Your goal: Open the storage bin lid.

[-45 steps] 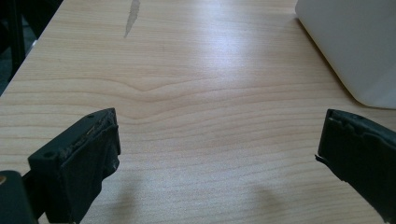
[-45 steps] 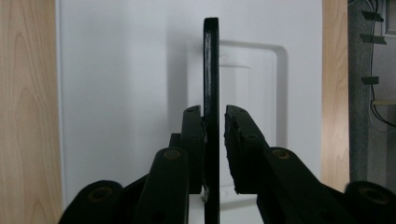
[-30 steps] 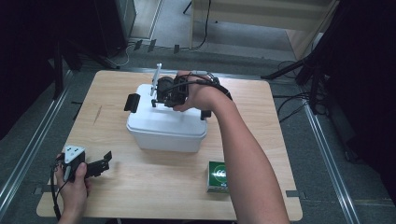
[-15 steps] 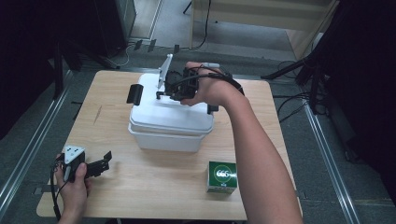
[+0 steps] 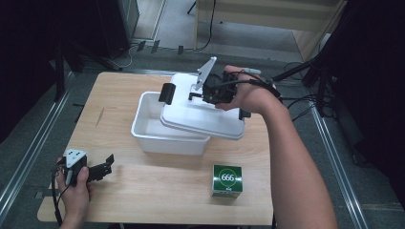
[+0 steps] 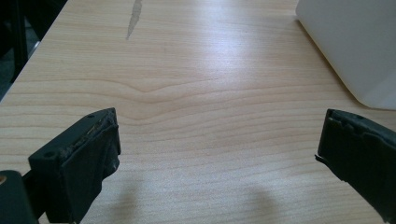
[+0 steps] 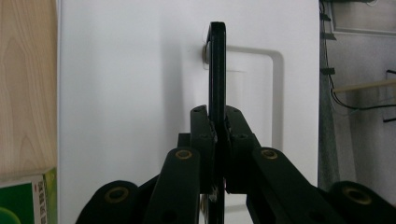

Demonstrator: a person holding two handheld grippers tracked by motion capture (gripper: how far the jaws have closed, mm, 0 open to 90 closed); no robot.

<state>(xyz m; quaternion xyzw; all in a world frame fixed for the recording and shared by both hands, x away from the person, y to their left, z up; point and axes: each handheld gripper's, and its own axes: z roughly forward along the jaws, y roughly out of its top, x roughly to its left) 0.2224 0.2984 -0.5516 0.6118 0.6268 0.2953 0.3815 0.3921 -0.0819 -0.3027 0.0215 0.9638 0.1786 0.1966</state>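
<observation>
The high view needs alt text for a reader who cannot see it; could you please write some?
The right hand-held gripper is shut on the black handle of a white lid, holding it tilted and partly off a white bin on a wooden table. The left hand-held gripper rests open near the table's front left corner, and a green box stands in front of the bin.

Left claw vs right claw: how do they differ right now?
The left claw stands open and empty, while the right claw is shut on the black handle of the white lid. The left claw sits low at the table's near corner; the right claw is raised over the white bin, holding the lid tilted. Both are black, two-jawed and hand-held.
</observation>
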